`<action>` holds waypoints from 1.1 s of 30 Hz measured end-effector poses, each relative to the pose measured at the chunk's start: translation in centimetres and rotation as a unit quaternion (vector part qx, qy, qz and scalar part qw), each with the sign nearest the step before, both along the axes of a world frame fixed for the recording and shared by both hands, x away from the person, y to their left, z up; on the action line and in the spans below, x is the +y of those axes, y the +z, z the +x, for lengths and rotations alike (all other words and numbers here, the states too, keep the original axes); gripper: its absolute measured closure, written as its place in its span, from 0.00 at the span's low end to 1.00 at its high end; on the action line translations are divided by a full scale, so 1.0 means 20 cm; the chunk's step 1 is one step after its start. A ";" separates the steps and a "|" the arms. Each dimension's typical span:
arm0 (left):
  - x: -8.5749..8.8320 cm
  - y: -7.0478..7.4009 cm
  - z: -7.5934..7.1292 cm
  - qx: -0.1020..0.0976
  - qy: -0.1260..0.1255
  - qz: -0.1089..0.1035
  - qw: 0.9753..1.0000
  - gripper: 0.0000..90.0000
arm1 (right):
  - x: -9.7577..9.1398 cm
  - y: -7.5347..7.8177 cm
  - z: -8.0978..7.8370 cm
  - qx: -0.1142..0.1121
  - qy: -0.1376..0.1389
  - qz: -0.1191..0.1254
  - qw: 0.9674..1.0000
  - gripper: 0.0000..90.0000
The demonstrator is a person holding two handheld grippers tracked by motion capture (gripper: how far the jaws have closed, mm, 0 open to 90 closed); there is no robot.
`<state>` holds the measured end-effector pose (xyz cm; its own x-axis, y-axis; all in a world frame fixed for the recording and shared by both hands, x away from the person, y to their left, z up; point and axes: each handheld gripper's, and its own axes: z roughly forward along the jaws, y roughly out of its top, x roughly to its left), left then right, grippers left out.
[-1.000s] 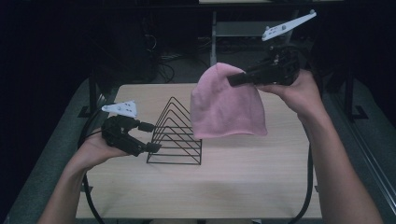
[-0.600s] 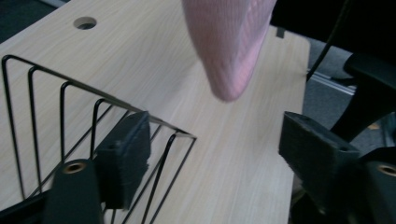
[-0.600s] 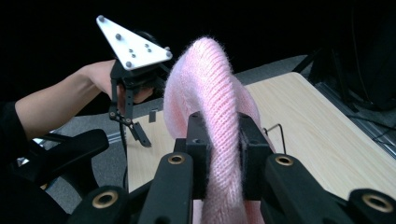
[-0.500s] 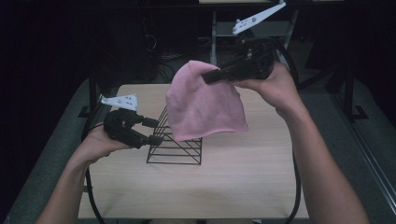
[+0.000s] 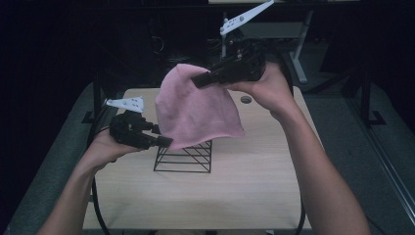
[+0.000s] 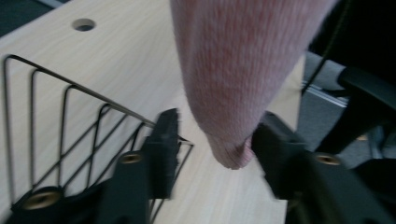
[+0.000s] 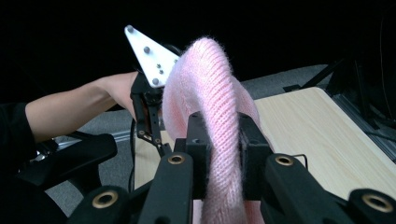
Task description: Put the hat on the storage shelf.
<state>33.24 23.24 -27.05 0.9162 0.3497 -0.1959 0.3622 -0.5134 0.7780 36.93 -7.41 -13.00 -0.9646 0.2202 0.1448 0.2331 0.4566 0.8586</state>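
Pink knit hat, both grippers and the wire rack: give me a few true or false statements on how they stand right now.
1. The right gripper is shut on the pink hat. True.
2. The hat lies flat on the table. False: it hangs in the air, held up over the wire rack.
3. The left gripper is open, with the hat's lower corner between its jaws. True.
4. The wire rack is lifted off the table. False: it stands on the table.
5. The left gripper holds the rack. False: its jaws are open beside the rack, gripping nothing.
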 end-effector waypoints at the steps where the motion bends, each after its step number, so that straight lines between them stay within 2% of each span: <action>1: 0.01 -0.01 0.00 0.001 0.000 -0.001 1.000 0.69 | 0.00 0.00 0.00 0.001 0.000 0.001 1.000 0.87; 3: 0.01 -0.01 0.00 0.003 0.000 -0.001 1.000 0.81 | 0.01 0.00 0.00 0.002 0.002 0.002 1.000 0.87; 4: 0.01 -0.02 0.00 0.010 0.002 0.002 1.000 0.84 | 0.01 -0.01 0.00 0.000 0.003 0.000 1.000 0.87; 7: 0.02 -0.01 0.01 0.014 0.004 0.000 1.000 0.91 | 0.02 -0.02 0.01 -0.001 0.001 0.002 1.000 0.87; 13: 0.05 -0.02 0.04 0.020 0.017 0.008 1.000 0.92 | 0.02 -0.05 0.03 0.001 -0.011 0.005 1.000 0.87; 17: 0.07 -0.03 0.08 0.011 0.041 0.019 0.999 0.92 | 0.02 -0.09 0.08 0.012 -0.022 0.004 1.000 0.87; 22: 0.08 -0.05 0.11 0.009 0.052 0.028 0.998 0.92 | 0.01 -0.12 0.13 0.019 -0.035 0.003 0.999 0.87; 25: 0.06 -0.06 0.14 0.011 0.055 0.042 0.998 0.92 | 0.01 -0.14 0.15 0.020 -0.040 0.002 0.999 0.87; 26: 0.05 -0.07 0.15 0.005 0.059 0.054 0.997 0.92 | 0.01 -0.16 0.17 0.024 -0.042 -0.002 0.999 0.87; 29: 0.05 -0.08 0.15 0.005 0.061 0.060 0.996 0.92 | 0.00 -0.18 0.18 0.029 -0.044 0.002 0.999 0.87; 30: 0.04 -0.09 0.16 0.002 0.061 0.070 0.996 0.92 | -0.01 -0.20 0.18 0.032 -0.044 0.002 0.999 0.87; 33: 0.04 -0.11 0.16 0.000 0.060 0.080 0.995 0.92 | -0.01 -0.23 0.19 0.037 -0.044 0.001 0.998 0.87</action>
<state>36.51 23.95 -29.18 0.8659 0.4834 -0.1288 0.4282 -0.5831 0.6903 40.71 -7.58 -17.55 -0.9284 0.3031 0.2151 0.3345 0.4293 0.8389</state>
